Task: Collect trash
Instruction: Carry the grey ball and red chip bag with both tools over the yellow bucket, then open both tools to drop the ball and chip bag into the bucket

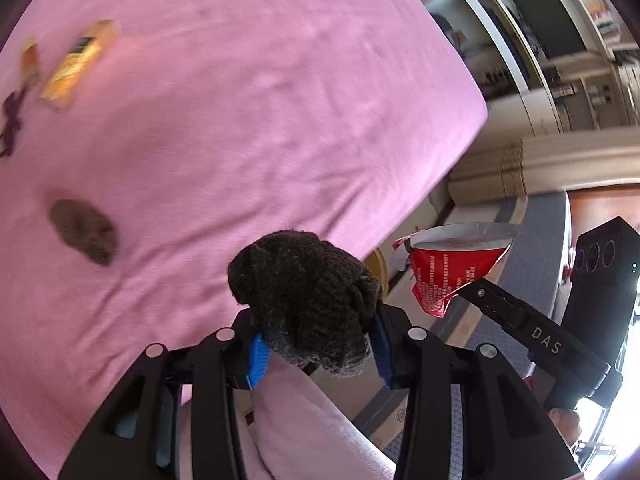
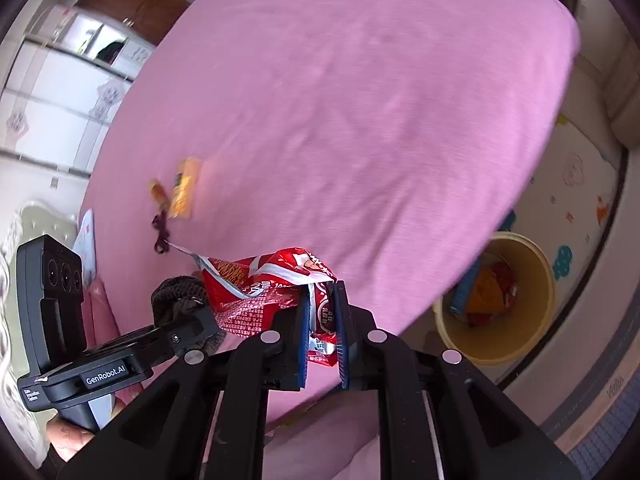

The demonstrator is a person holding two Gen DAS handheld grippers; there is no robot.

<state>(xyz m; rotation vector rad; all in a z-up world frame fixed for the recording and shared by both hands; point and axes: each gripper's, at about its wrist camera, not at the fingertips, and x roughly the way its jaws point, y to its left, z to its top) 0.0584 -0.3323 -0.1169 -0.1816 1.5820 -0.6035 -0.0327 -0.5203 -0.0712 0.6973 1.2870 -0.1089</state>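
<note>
Red snack wrapper (image 2: pixel 264 300) is up in the air, pinched at one end between the blue pads (image 2: pixel 303 334) of the right gripper (image 2: pixel 323 328), which is clenched tight on it; the crumpled foil fans out to the left of the jaws, above the near edge of the pink bedsheet (image 2: pixel 360 120). The left wrist view catches the same wrapper (image 1: pixel 452 272) from the other side, hanging open-mouthed off the tip of the right gripper (image 1: pixel 474 286), just beyond the bed's edge.

Beside the wrapper sits a dark knitted bundle (image 1: pixel 308 300), and the left gripper (image 1: pixel 318 350) is closed around it, blue pads (image 1: pixel 258 356) pressing in from both sides. From the right wrist only a corner of that bundle (image 2: pixel 176 296) peeks out behind the wrapper, with the left gripper (image 2: pixel 200 322) reaching in under it.

Farther from the wrapper, out on the sheet, an orange packet (image 2: pixel 185 192) lies flat with a smaller orange scrap (image 2: pixel 158 194) just beside it and a dark purple strand (image 2: pixel 160 232) trailing below them. The left view has those three too, blurred: packet (image 1: pixel 78 64), scrap (image 1: pixel 30 62), strand (image 1: pixel 10 124). Only the left view shows a brown oval patch (image 1: pixel 84 232) on the sheet (image 1: pixel 280 100), nearer the bundle.

Only the right view shows the yellow bin (image 2: pixel 496 344), on the floor off the bed's right side, well apart from the wrapper, with orange, red and blue litter inside it.
</note>
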